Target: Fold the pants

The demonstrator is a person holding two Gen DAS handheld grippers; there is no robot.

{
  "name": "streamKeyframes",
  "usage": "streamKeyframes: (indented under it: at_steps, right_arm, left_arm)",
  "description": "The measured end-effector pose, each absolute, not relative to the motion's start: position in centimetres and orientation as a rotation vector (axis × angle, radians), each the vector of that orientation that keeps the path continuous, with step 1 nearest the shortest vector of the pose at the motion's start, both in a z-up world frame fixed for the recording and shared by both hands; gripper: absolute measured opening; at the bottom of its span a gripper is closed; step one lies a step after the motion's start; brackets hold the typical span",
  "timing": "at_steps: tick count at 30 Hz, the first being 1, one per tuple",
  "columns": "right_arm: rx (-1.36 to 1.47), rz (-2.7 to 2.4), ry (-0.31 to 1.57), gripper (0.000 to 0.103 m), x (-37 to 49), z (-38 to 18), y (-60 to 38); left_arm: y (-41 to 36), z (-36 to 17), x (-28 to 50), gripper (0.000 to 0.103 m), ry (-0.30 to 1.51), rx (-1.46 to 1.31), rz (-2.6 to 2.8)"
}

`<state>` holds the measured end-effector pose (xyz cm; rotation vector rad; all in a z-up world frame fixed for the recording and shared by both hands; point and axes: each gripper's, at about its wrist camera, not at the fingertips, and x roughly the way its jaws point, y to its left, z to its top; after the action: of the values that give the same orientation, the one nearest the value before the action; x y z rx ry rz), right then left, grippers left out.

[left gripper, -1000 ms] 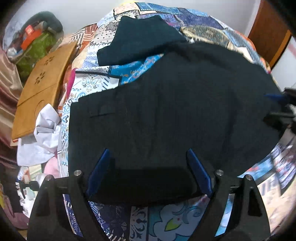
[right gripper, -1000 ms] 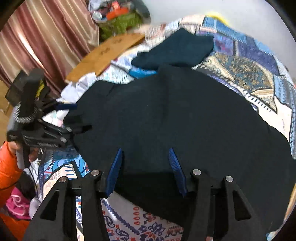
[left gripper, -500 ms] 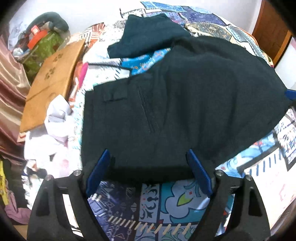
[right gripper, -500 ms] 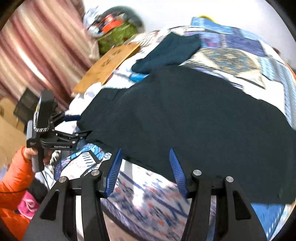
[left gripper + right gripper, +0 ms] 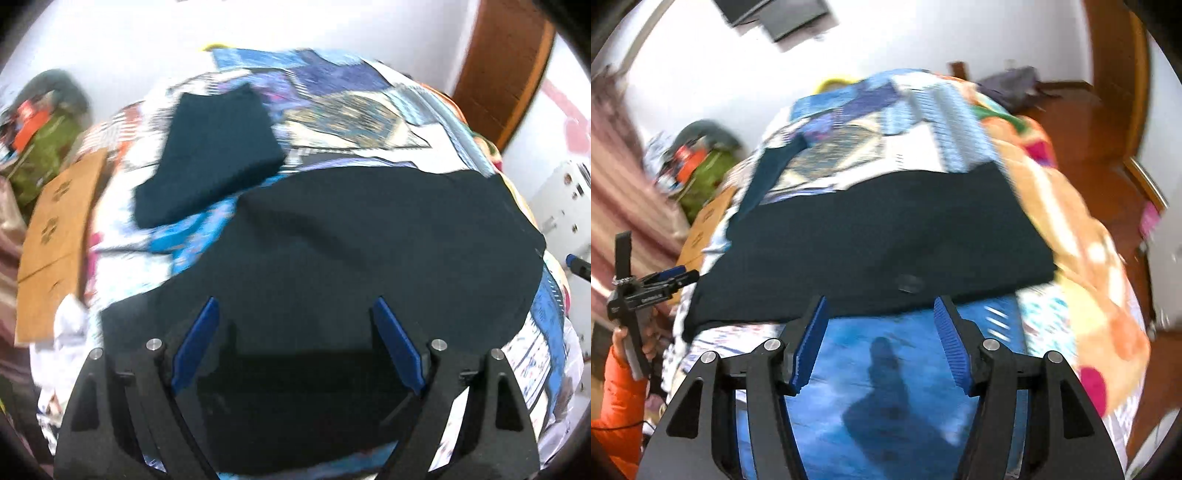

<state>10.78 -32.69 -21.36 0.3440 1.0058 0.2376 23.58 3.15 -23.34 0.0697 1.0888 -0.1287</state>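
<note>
Pants [image 5: 369, 251] lie spread flat across the quilt [image 5: 362, 118] on the bed, dark and broad, apparently laid out so an edge can be taken up for a fold; one smaller dark cloth [image 5: 214, 155] sits apart beyond them, seemingly already folded. Left gripper [image 5: 295, 339] hovers over the near part of the pants, jaws spread wide, nothing pinched; right gripper [image 5: 881, 343] hangs just off the pants' near edge above bare quilt, jaws half apart and opening, nothing between them. Count: two grippers, one pair of pants, one folded cloth, one board [image 5: 55, 236] at the bedside, one orange sleeve [image 5: 618, 406].
</note>
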Motion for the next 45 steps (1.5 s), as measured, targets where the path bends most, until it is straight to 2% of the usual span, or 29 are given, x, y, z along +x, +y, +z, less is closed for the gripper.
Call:
streamKeyframes:
  at_steps: [4,14,19,21,23,25,27,35,45]
  right_arm:
    - [0.459,0.182,1.033,0.056,10.6,-23.3,-35.1]
    - [0.675,0.150,1.010,0.055,11.0,-26.0,-38.8]
    - [0.697,0.141,0.958,0.055,12.1,-26.7,-38.8]
    - [0.700,0.126,0.942,0.055,12.6,-26.9,-39.0]
    - [0.690,0.103,0.929,0.051,13.0,-26.8,-39.1]
    - [0.677,0.074,0.922,0.027,13.4,-26.7,-39.2]
    - [0.699,0.058,0.922,0.011,13.8,-26.9,-39.7]
    - [0.655,0.123,0.798,0.006,13.5,-22.2,-39.9]
    - [0.545,0.260,0.620,0.006,14.3,-12.9,-35.9]
  left_arm:
    - [-1.4,-25.5,25.7,0.086,1.156,0.158,-0.193]
    - [-10.5,-26.4,29.5,0.087,1.187,0.296,-0.345]
    - [-14.1,-27.3,30.4,0.094,1.182,0.371,-0.373]
    - [-15.4,-27.6,31.0,0.094,1.189,0.380,-0.395]
    - [-16.4,-27.9,31.9,0.094,1.204,0.372,-0.415]
    - [-17.5,-28.1,32.6,0.094,1.216,0.364,-0.431]
    - [-18.7,-28.1,33.0,0.094,1.219,0.358,-0.448]
    - [-20.6,-25.5,32.6,0.094,1.122,0.318,-0.480]
    - [-14.3,-16.8,29.5,0.094,0.896,0.220,-0.384]
